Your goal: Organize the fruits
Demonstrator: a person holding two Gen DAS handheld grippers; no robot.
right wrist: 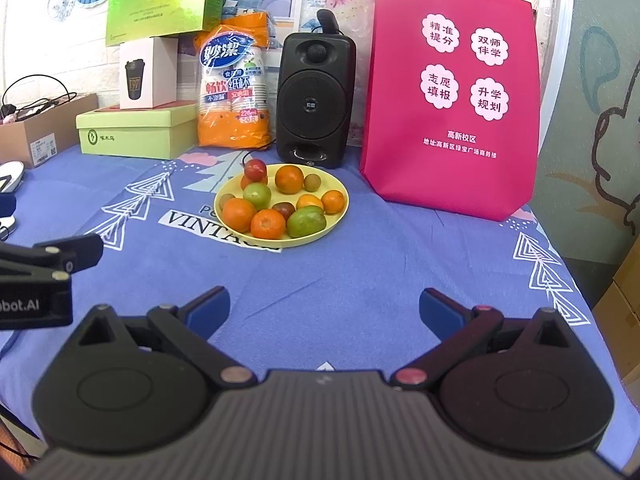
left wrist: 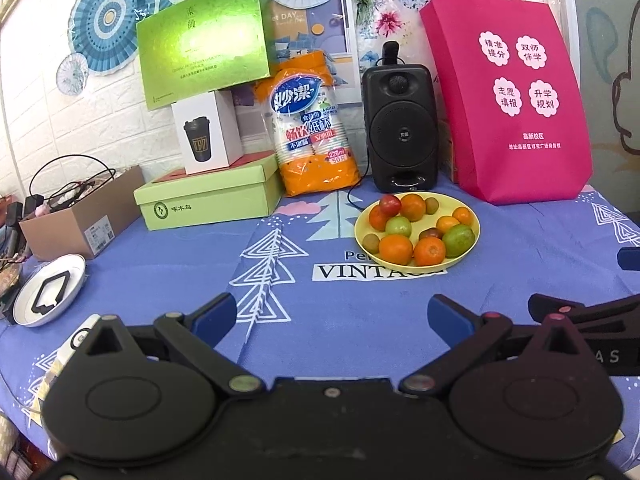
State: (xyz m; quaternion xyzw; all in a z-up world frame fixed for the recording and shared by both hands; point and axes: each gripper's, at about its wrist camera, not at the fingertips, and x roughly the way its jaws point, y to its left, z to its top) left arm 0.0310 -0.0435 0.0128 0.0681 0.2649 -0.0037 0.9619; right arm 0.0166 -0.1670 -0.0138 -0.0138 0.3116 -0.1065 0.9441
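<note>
Both the left gripper (left wrist: 332,316) and right gripper (right wrist: 324,306) hover with jaws spread wide and empty above the blue cloth (left wrist: 168,280), well short of the yellow plate (left wrist: 474,236) piled with fruit (left wrist: 396,249) beyond them.

Left hand-held gripper (left wrist: 332,316) agape, right hand-held gripper (right wrist: 324,308) agape

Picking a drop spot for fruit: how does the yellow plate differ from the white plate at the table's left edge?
The yellow plate sits mid-table, heaped with fruit; the white plate sits at the left edge, holding only a black frame-like object. The yellow plate looks deeper, the white plate flatter. Both are round and rest on the blue tablecloth.
</note>
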